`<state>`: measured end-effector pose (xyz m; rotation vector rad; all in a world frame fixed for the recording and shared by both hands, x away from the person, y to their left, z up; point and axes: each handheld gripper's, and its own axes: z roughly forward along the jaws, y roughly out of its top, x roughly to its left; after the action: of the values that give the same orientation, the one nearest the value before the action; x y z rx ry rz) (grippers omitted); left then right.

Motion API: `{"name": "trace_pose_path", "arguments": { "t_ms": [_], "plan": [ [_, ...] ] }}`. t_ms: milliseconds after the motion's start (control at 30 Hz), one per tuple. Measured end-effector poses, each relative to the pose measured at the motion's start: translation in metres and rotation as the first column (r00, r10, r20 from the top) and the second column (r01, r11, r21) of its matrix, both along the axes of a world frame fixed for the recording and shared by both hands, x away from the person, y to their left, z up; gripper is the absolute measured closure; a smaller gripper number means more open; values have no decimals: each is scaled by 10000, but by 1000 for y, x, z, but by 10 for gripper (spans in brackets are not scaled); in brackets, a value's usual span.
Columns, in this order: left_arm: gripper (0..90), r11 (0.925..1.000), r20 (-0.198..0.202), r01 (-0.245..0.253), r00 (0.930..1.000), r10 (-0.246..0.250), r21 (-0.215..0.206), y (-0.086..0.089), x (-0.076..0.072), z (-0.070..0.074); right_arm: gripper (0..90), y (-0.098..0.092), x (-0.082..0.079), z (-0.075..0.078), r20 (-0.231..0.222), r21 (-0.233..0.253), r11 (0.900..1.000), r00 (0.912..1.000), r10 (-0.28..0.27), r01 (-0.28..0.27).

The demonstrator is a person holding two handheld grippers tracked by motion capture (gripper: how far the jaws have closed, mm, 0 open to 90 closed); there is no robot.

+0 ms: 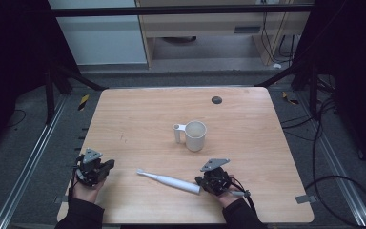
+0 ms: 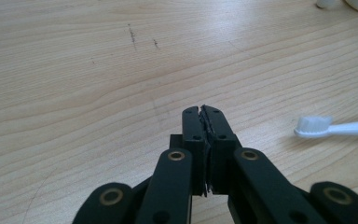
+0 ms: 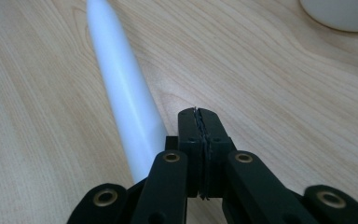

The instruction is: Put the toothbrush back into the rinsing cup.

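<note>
Closed black jaws of the right gripper (image 3: 200,114) fill the lower frame, beside the toothbrush (image 3: 123,93) on the counter (image 3: 270,93). Mid-frame in the high view, the white cup (image 1: 195,135) looks empty. Lower left, the left gripper (image 2: 202,111) is closed too.

The high view looks forward and down over my whole table (image 1: 124,114). Each gripper view rides low, close to the wood, looking along my jaws toward the far side. All three share the toothbrush (image 1: 169,180) (image 2: 335,128) (image 3: 121,88) and the cup (image 1: 195,135) (image 3: 342,14).
</note>
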<state>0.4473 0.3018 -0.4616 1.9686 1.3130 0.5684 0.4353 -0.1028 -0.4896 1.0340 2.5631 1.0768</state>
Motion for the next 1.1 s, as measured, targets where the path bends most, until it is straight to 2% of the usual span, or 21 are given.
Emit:
{"name": "trace_pose_path", "arguments": {
  "t_ms": [667,1100],
  "plan": [
    [877,10000,-75,23,10000,-23,-49,-1,0,-1,893,8,-12,-3,-305,205,9992,9989,346,-340],
    [885,10000,-104,70,9999,-70,-54,-2,0,-1,896,23,-14,-5,-307,310,9967,9966,762,-752]
  ]
}}
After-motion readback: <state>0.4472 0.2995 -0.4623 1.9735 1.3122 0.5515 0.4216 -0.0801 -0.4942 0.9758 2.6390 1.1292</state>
